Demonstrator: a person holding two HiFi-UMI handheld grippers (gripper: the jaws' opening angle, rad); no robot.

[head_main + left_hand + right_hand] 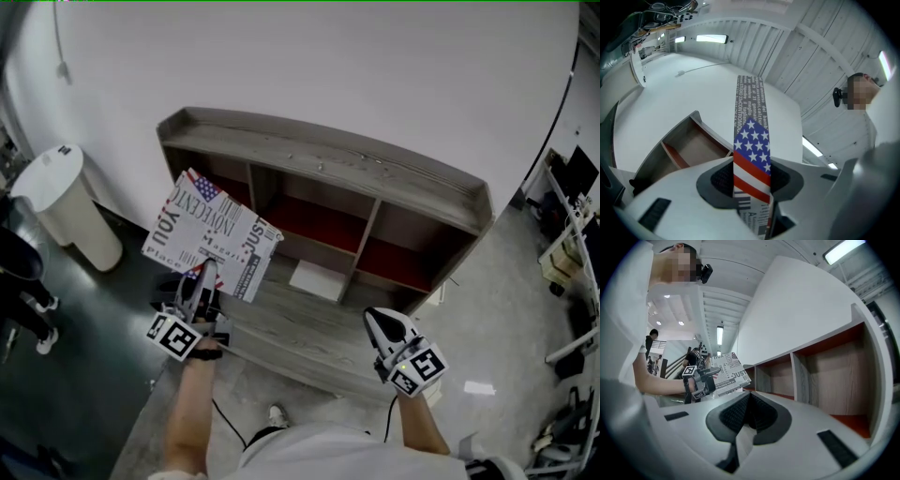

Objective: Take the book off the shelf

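Left of centre, left gripper (207, 277) pinches the book (212, 234) by its lower edge: stiff, probably light, likely slick. Right gripper (385, 327), lower right, pressed together, empty.

Left tool (752, 185): jaws part-way closed, pads pressing on both faces of the book (751, 140), gripped near its lower edge. Left forearm (192, 403) is bare and reaches forward on the left. The tool points up and away from the body, and the left marker cube (175, 336) faces the head camera.

Right tool (749, 411): jaws together, nothing between them. Right forearm (424, 427) reaches forward on the right. This tool is held well apart from the left one, with the right marker cube (419, 367) tilted.
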